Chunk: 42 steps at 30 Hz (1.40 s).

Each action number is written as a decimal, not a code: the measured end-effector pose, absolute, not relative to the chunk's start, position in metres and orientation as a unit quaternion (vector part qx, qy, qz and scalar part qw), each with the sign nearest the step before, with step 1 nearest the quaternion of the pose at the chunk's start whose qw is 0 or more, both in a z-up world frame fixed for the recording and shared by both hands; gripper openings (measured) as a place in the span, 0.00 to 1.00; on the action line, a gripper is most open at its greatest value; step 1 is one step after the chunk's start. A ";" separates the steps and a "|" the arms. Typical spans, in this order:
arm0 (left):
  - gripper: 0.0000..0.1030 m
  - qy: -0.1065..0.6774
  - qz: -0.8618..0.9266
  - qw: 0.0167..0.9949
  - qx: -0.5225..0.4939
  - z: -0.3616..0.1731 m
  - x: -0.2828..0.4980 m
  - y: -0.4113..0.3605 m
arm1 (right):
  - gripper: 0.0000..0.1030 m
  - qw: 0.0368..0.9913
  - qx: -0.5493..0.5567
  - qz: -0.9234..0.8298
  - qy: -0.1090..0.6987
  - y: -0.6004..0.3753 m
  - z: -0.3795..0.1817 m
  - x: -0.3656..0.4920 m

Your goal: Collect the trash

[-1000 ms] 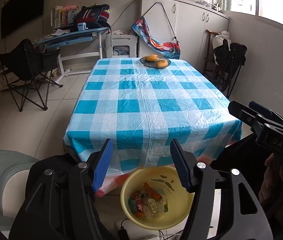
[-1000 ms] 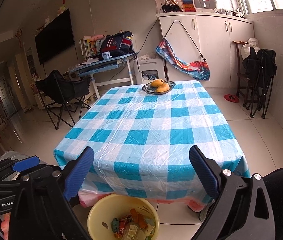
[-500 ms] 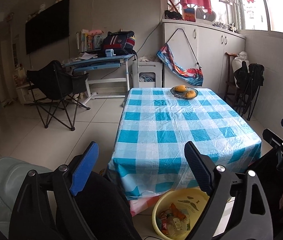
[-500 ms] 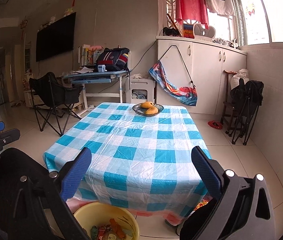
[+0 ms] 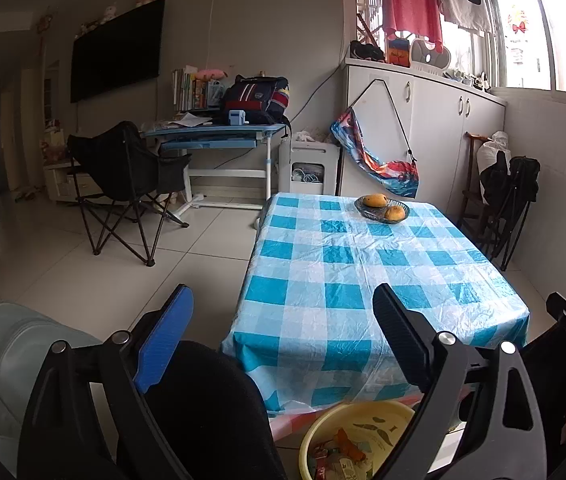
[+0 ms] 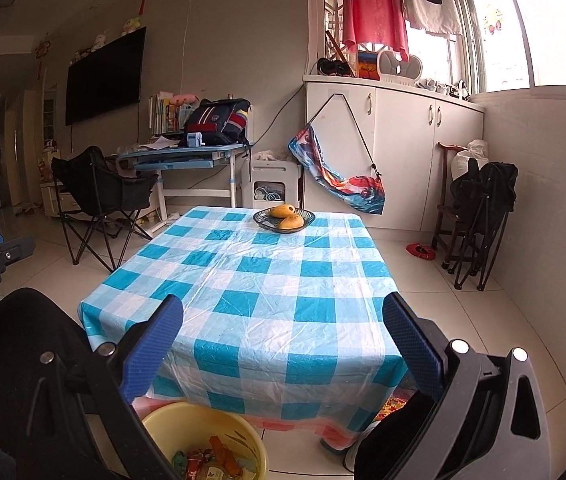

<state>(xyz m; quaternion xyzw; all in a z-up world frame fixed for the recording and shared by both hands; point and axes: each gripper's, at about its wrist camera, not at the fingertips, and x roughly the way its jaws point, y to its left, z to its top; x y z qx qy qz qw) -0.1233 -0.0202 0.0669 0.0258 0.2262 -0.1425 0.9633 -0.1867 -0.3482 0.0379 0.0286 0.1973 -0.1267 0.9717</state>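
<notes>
A yellow basin (image 5: 363,414) stands on the floor under the near edge of the table, with several crumpled wrappers (image 5: 337,456) in it. The right wrist view shows the same basin (image 6: 203,410) and wrappers (image 6: 213,460) at the bottom. My left gripper (image 5: 283,294) hovers above and behind the basin; its jaws are opening wide and nothing is between them. My right gripper (image 6: 283,301) is open and empty too, aimed over the checked tablecloth (image 6: 267,280). Both are held over a person's lap, well clear of the trash.
The blue-and-white checked table (image 5: 343,264) carries only a dark fruit bowl (image 5: 383,208) at its far end. A person's black-trousered knees (image 5: 203,400) fill the foreground. A folding chair (image 5: 123,176) and a desk stand left; folded chairs (image 6: 483,216) lean at the right wall.
Both views have tilted up, so the basin sank to the bottom edge. The left gripper's jaws spread wider and it swung left, so the table now sits right of centre.
</notes>
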 end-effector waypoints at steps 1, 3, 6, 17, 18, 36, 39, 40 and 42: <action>0.86 0.226 -0.143 0.963 0.026 0.067 -0.123 -0.022 | 0.93 0.972 0.029 -0.128 0.197 -0.349 0.038 -0.187; 0.87 0.225 -0.142 0.963 0.027 0.066 -0.123 -0.023 | 0.93 0.971 0.028 -0.132 0.198 -0.348 0.037 -0.187; 0.89 0.223 -0.142 0.964 0.028 0.066 -0.124 -0.026 | 0.93 0.970 0.024 -0.139 0.200 -0.349 0.037 -0.186; 0.93 0.219 -0.136 0.966 0.034 0.067 -0.126 -0.030 | 0.93 0.966 0.000 -0.153 0.207 -0.342 0.035 -0.182; 0.93 0.219 -0.134 0.966 0.035 0.067 -0.127 -0.030 | 0.93 0.966 -0.002 -0.153 0.208 -0.341 0.035 -0.182; 0.93 0.218 -0.121 0.968 0.044 0.065 -0.126 -0.032 | 0.93 0.964 -0.011 -0.156 0.216 -0.338 0.030 -0.178; 0.93 0.216 -0.117 0.968 0.042 0.065 -0.126 -0.031 | 0.93 0.963 -0.012 -0.157 0.218 -0.339 0.029 -0.178; 0.93 0.215 -0.116 0.969 0.041 0.065 -0.126 -0.031 | 0.93 0.963 -0.012 -0.157 0.218 -0.338 0.029 -0.178; 0.93 0.216 -0.115 0.969 0.041 0.066 -0.126 -0.031 | 0.93 0.963 -0.012 -0.157 0.218 -0.338 0.029 -0.178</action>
